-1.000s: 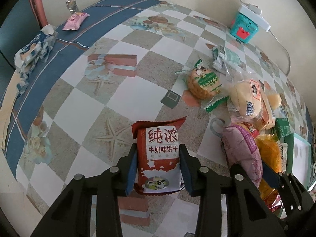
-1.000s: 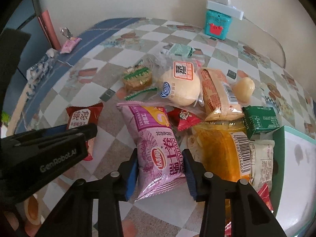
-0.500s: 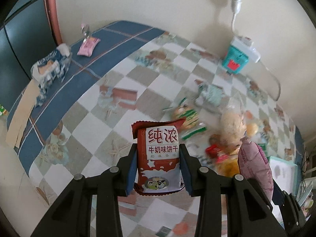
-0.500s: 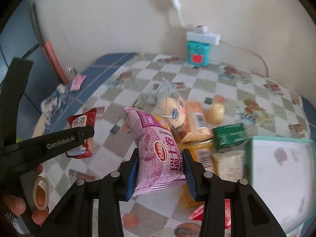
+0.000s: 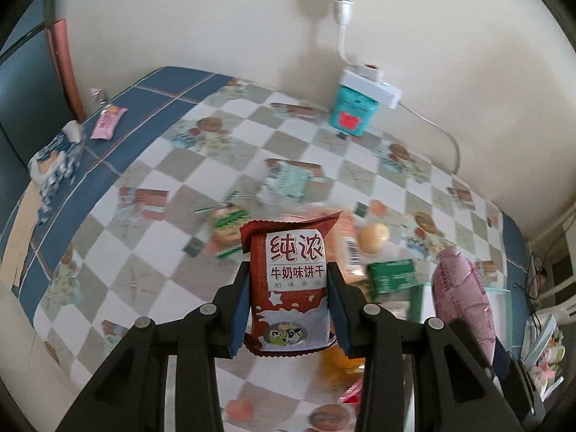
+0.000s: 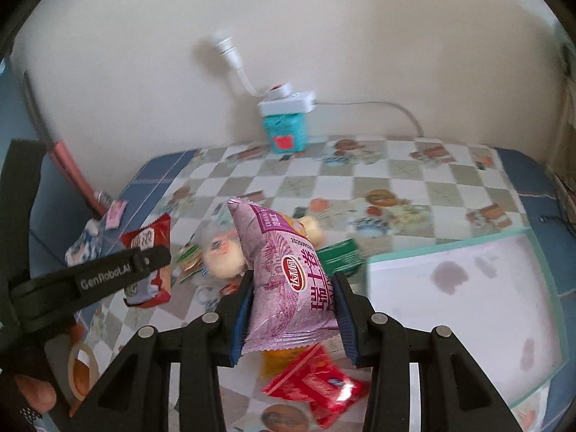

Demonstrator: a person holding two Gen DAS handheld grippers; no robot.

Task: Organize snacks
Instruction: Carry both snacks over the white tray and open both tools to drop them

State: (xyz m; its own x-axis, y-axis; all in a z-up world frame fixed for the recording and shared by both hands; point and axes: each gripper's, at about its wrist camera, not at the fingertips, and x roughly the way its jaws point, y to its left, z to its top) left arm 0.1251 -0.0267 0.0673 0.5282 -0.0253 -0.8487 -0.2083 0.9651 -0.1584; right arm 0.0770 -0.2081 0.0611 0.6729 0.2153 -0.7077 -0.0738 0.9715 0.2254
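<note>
Nearest: left gripper [image 5: 288,309], fingers pinching a red milk-biscuit packet [image 5: 289,288] by its sides, packet upright and clear of the worktop [image 5: 118,270]. Right gripper [image 6: 293,309], fingers pinching a pink snack bag [image 6: 288,273] low on its body, the bag's top leaning away to the left; it too hangs free.

Beneath and just beyond the right gripper: a red wrapper [image 6: 316,388], something orange under it, a green box [image 6: 340,257], a pale bun in clear wrap [image 6: 223,255]. This loose pile lies on the checkered cloth. To the right of it, a teal-rimmed tray [image 6: 450,248], with nothing lying on the part in view, only stains.

Farther: a teal tin [image 6: 286,133] by the wall with a white power strip [image 6: 286,102] on top.

Reading: both packets picked, carry stage. Likely next is to bring each over the tray and set it down flat, side by side, before spreading the fingers. Destination is my guess.
</note>
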